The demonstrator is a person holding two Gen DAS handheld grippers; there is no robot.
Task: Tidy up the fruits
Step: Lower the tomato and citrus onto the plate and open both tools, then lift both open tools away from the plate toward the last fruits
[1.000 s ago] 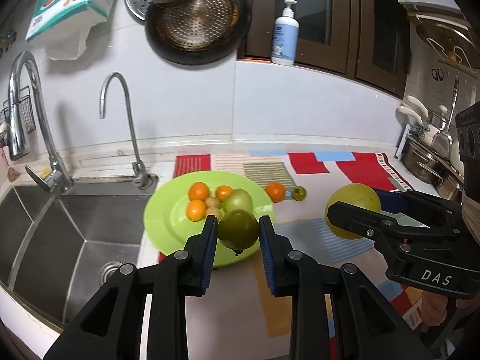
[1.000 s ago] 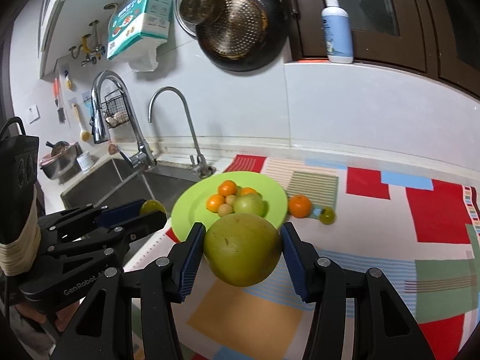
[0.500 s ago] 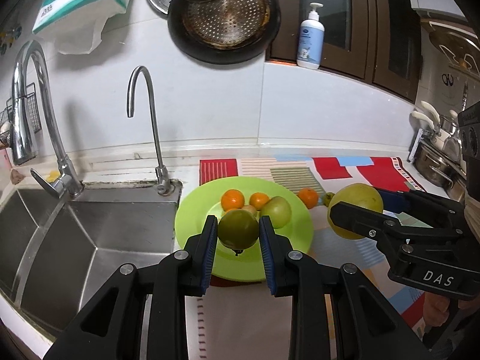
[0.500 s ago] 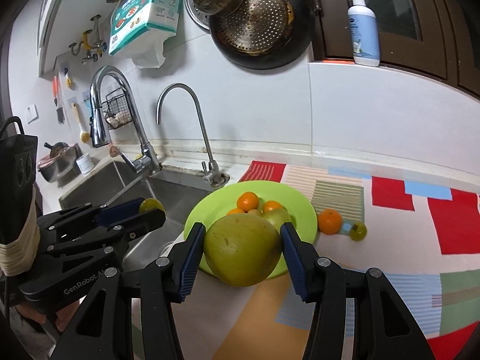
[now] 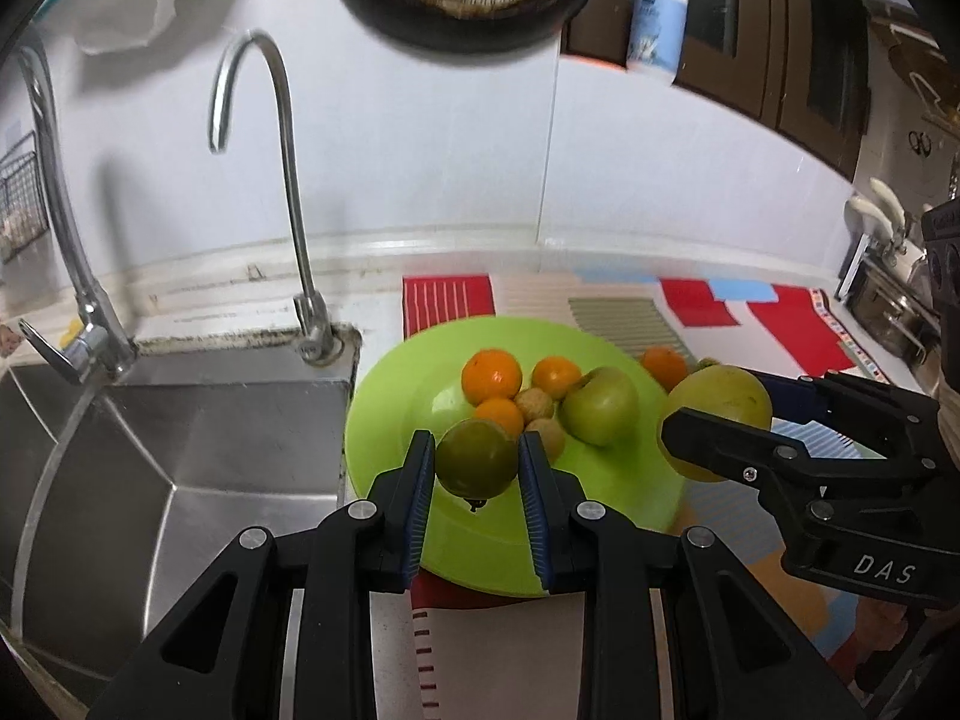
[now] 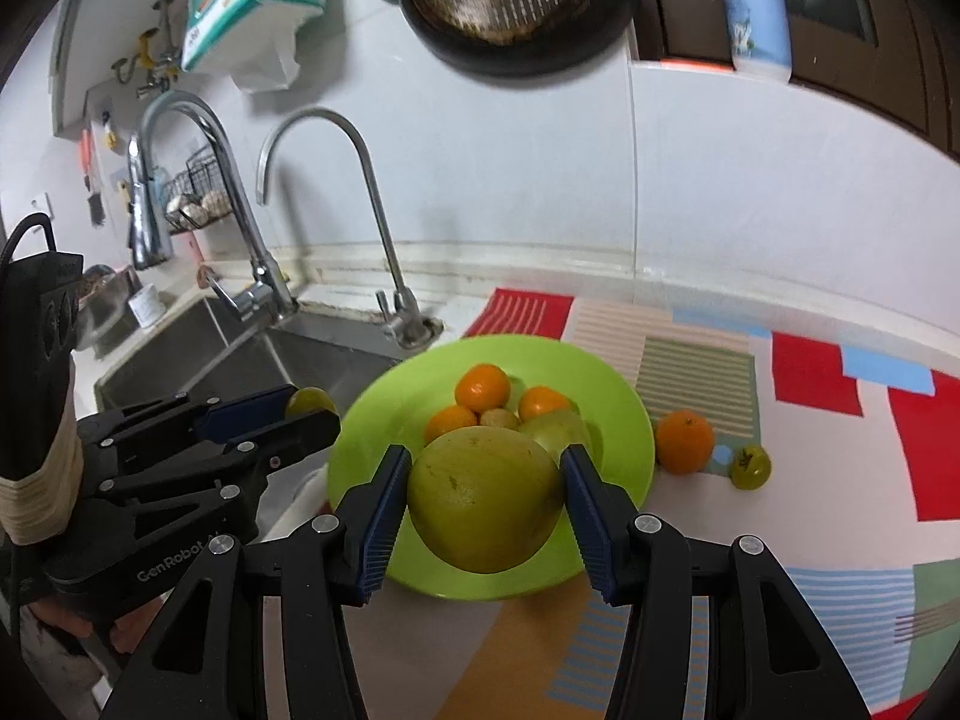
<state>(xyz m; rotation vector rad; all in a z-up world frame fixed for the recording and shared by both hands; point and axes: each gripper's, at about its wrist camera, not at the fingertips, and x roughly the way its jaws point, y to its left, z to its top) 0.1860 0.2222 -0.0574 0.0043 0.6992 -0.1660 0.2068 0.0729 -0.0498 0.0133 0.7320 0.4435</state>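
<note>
Kitchen counter: plate (image 6: pixel 624 414) already holds several fruits. Left gripper (image 5: pixel 477 468) grips a green fruit (image 5: pixel 476 457), right gripper (image 6: pixel 485 501) a melon (image 6: pixel 485 498); orange (image 6: pixel 684 441) and small fruit (image 6: pixel 750 467) remain outside.

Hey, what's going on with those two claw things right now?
Left gripper shut on small green fruit. Right gripper shut on big yellow-green fruit. Both over green plate.

Countertop (image 6: pixel 690 294): I log a patchwork mat (image 6: pixel 828 396) spread over it; on the mat, a green plate (image 6: pixel 624 420); just beside the plate, an orange (image 6: pixel 684 441) and a small green fruit (image 6: pixel 750 467).
</note>
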